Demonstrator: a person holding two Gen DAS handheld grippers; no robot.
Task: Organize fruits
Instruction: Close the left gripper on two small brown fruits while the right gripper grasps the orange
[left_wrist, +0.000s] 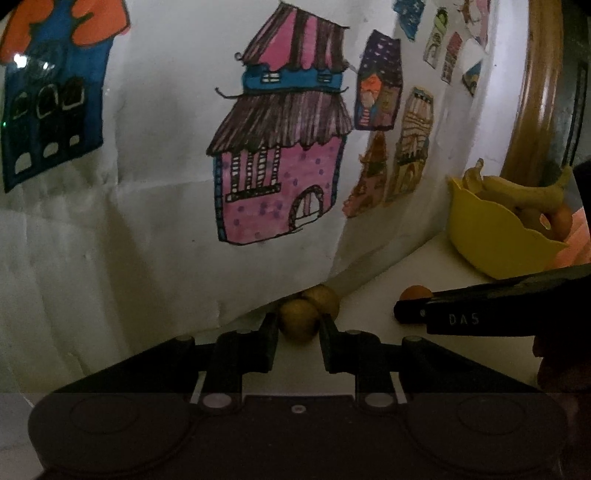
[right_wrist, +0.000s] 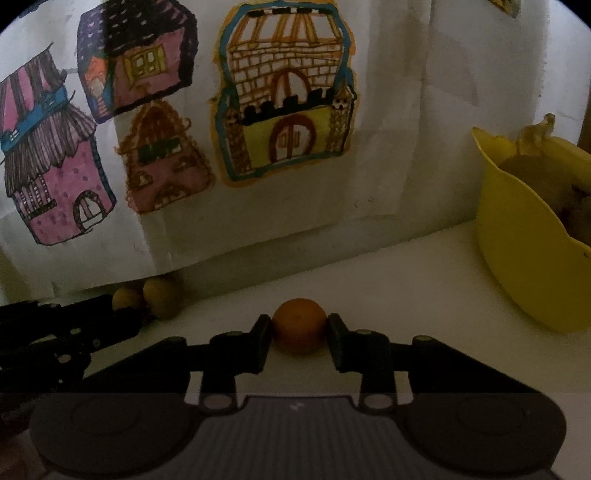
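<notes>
My left gripper (left_wrist: 298, 322) is shut on a small yellow-brown round fruit (left_wrist: 298, 318) resting on the white table; a second like fruit (left_wrist: 322, 298) sits just behind it against the paper backdrop. My right gripper (right_wrist: 299, 326) is shut on a small orange fruit (right_wrist: 299, 325) on the table. The right gripper also shows in the left wrist view (left_wrist: 406, 308), with the orange fruit (left_wrist: 415, 292) at its tip. A yellow bowl (left_wrist: 491, 236) at the right holds bananas (left_wrist: 524, 192) and other fruit; it also shows in the right wrist view (right_wrist: 517, 240).
A white paper backdrop with coloured house drawings (left_wrist: 280, 147) stands along the table's back edge. A wooden round frame (left_wrist: 535, 92) is at the far right. The left gripper shows at the left in the right wrist view (right_wrist: 74, 325).
</notes>
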